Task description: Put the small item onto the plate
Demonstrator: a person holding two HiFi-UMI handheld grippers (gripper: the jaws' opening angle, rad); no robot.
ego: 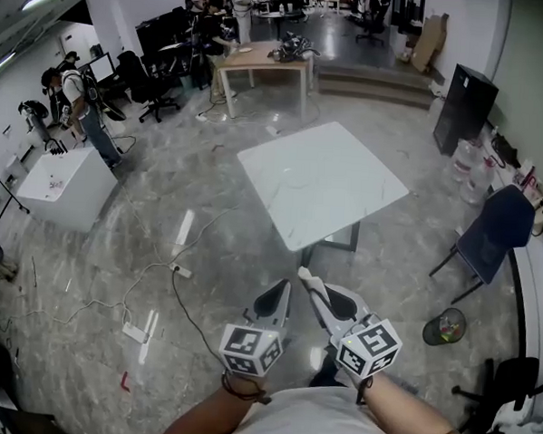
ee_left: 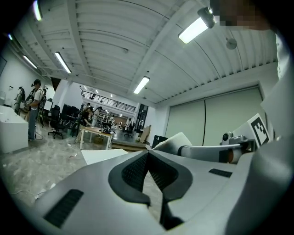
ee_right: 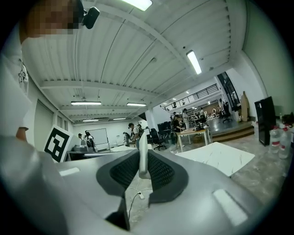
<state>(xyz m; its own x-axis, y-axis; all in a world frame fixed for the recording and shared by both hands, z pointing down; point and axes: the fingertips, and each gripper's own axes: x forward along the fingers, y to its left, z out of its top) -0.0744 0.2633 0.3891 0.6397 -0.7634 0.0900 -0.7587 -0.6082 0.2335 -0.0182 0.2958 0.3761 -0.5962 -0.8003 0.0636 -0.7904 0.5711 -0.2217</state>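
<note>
Both grippers are held close in front of the person's body, above the floor and short of the white marble-patterned table [ego: 323, 182]. My right gripper [ego: 305, 279] [ee_right: 142, 152] is shut on a thin white flat piece [ee_right: 143, 158] that stands edge-on between its pads. The piece's tip [ego: 303, 273] pokes out past the fingers. In the left gripper view it shows as a white wedge [ee_left: 178, 139]. My left gripper [ego: 283, 287] [ee_left: 147, 154] is shut, its pads meeting with nothing between them. No plate shows in any view.
Cables and a power strip [ego: 180, 271] lie on the grey floor left of the table. A blue chair [ego: 496, 234] and a round bin [ego: 445, 326] stand to the right. A white cabinet [ego: 66, 188] with a person [ego: 80, 102] beside it stands at left. A wooden table [ego: 261, 60] stands beyond.
</note>
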